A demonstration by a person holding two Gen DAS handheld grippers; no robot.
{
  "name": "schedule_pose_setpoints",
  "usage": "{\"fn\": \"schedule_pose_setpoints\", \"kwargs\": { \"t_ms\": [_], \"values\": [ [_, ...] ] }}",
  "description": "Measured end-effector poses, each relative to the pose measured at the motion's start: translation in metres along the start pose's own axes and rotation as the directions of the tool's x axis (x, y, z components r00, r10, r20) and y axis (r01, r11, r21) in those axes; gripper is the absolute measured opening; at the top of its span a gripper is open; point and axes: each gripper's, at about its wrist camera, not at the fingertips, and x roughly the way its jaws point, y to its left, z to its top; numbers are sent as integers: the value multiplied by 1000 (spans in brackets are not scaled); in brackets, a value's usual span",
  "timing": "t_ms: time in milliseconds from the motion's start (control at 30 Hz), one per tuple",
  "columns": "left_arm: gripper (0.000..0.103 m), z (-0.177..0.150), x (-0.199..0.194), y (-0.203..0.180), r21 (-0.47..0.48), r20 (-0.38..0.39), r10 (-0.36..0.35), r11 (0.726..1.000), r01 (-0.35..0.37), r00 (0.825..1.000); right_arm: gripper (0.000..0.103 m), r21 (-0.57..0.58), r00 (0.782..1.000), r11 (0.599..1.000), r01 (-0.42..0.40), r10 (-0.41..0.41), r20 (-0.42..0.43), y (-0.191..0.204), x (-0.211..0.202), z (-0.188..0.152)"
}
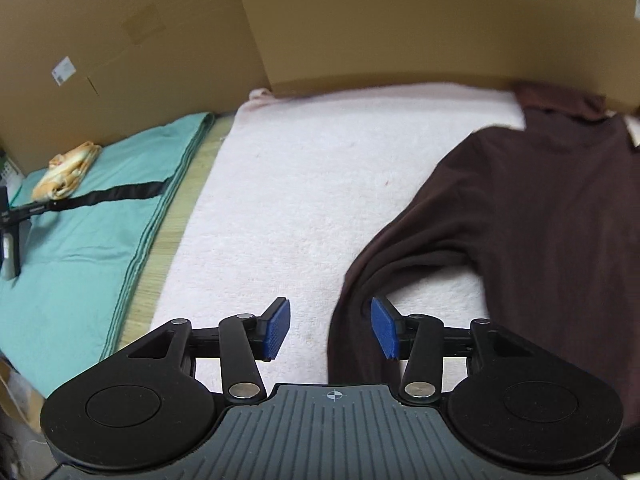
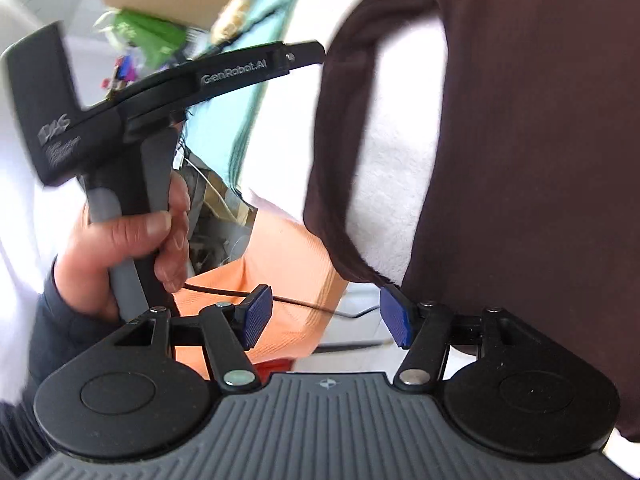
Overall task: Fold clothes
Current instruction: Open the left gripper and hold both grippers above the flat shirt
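Now my left gripper [image 1: 330, 328] half open, empty; dark brown long-sleeved knit top [image 1: 540, 220] spread on pale pink towel [image 1: 300, 200], its sleeve [image 1: 360, 300] running away just right of pads. Right gripper [image 2: 326, 316] gapes too, holds nothing, garment up-right. Left nearer sleeve. Cuff, hem cut off; right view blurred.
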Motion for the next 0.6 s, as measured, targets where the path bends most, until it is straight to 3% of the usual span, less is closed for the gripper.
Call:
{"fn": "schedule_pose_setpoints", "kwargs": {
  "t_ms": [100,200,300,333,367,400,500,600],
  "values": [
    [68,-7,-16,-25,15,26,-116,993,115,993,65,25,984,999,47,-51,169,-13,-56,-4],
    [69,-20,-19,-70,81,6,-229,970,228,973,65,102,939,986,131,-156,305,-42,-114,-17],
    [69,-40,-6,-115,163,-65,-282,943,289,957,65,213,888,947,240,-303,345,-84,-160,-43],
    [69,-47,0,-124,189,-92,-274,939,287,957,65,247,873,929,274,-348,341,-100,-174,-55],
    [68,-55,5,-130,215,-120,-252,938,273,960,54,275,858,913,302,-386,338,-115,-189,-69],
    [68,-61,6,-129,224,-123,-244,937,267,962,46,312,841,895,318,-418,343,-126,-204,-84],
    [75,-70,5,-109,227,-119,-210,946,232,970,37,443,780,836,324,-501,374,-148,-247,-131],
    [82,-71,6,-85,230,-138,-101,964,131,985,42,541,715,775,327,-577,393,-159,-281,-166]
  ]
}}
